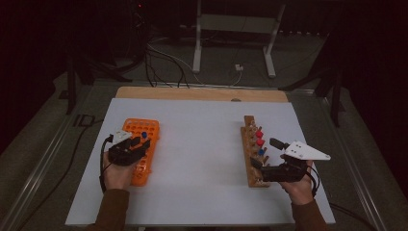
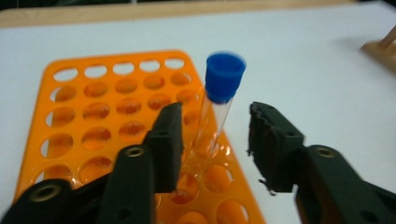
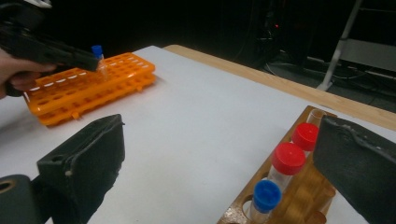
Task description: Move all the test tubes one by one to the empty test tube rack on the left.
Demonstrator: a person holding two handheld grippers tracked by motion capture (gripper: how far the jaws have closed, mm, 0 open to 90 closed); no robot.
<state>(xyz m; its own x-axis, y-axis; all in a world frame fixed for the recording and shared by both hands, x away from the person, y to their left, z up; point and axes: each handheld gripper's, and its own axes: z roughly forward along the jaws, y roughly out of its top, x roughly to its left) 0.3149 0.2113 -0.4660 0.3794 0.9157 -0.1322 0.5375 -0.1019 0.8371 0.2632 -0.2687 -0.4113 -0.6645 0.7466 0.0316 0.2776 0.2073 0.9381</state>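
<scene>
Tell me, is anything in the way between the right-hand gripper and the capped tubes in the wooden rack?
Nothing visible. The right gripper stands open, with the blue-capped tube and two red-capped tubes in the wooden rack just ahead.

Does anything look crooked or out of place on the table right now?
Yes. The blue-capped tube in the orange rack leans instead of standing straight, its cap tipped to one side in the left gripper view. The left gripper has its jaws apart around it. The tubes in the wooden rack look seated normally.
</scene>
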